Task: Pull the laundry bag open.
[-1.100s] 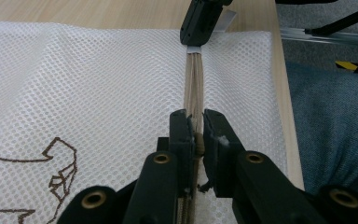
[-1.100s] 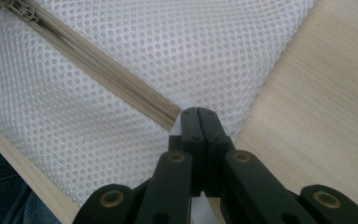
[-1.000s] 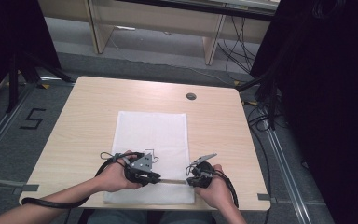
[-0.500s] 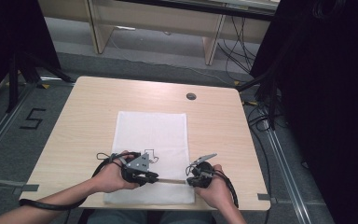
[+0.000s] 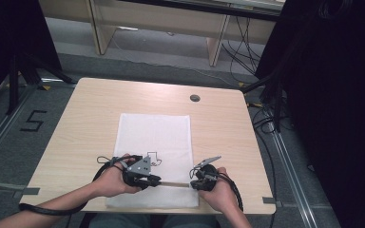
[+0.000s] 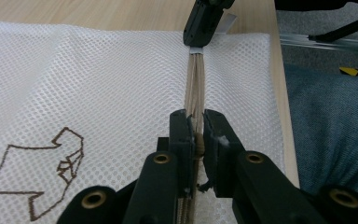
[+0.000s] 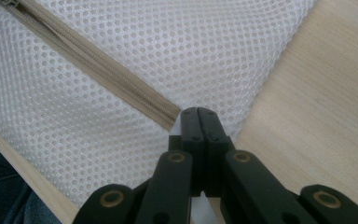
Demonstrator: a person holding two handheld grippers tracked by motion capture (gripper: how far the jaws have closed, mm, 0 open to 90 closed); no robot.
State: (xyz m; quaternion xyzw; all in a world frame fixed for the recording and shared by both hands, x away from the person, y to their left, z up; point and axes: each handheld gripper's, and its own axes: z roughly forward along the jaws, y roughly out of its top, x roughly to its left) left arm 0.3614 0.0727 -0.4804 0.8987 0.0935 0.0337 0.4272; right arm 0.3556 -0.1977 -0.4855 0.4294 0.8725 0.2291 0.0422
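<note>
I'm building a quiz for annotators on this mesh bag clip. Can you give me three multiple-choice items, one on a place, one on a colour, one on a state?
1. Where does the white mesh bag lie on the table?
A. Far left corner
B. Near the middle, reaching the person's edge
C. Beside the round grommet at the far edge

2. What colour is the zipper?
A. Beige
B. Red
C. Black

3. How do the jaws of the left gripper stand?
A. Wide open above the bag
B. Closed on bare wood
C. Closed on the zipper

Answers:
1. B: the high view shows the bag centred, its near end at the table's front edge.
2. A: both gripper views show a tan zipper tape against white mesh.
3. C: the left gripper view shows the jaws pinching the zipper, while the right gripper clamps the bag at the zipper's end.
</note>
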